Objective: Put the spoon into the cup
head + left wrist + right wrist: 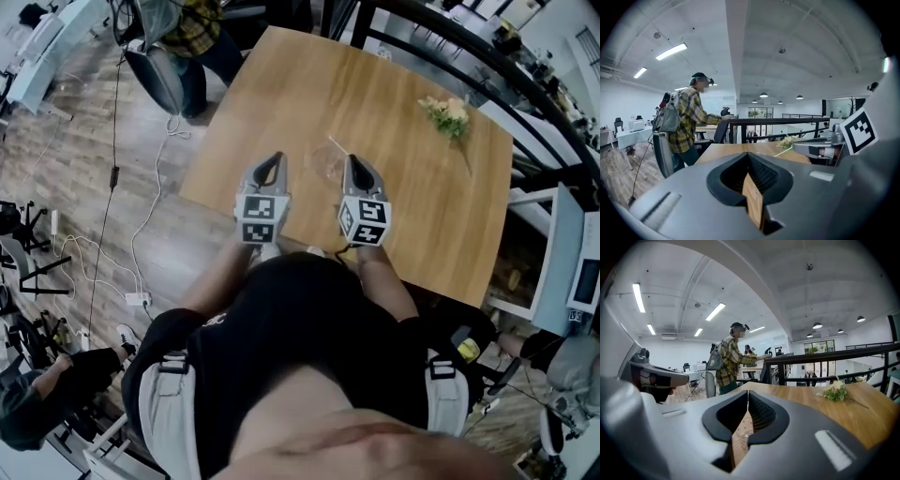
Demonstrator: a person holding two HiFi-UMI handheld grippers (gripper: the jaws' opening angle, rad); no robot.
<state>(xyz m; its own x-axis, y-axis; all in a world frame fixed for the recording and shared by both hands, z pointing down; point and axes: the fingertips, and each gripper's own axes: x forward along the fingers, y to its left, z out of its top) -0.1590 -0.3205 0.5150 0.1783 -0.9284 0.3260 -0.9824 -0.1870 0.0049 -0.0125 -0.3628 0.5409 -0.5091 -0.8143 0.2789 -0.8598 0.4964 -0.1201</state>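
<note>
Your own dark-shirted torso filled the near foreground of the head view, and just beyond it you held both grippers side by side over the near edge of the wooden table. The left gripper had its jaws brought together at the tips, with only bare tabletop showing through the slot behind them. The right gripper was closed the same way and carried nothing.

The clear cup stood upright on the table in the gap between the two, just off the right gripper's inner side and a little farther from the left one. A thin pale streak, which I took for the spoon, lay on the table just ahead of the right gripper's tip. Its long axis ran slantwise from beside the cup's far side toward that tip, though it was too faint to be sure of. The right gripper was the nearer to it, and its jaws would have to part first. A sprig of flowers lay well off to the right gripper's far side.
</note>
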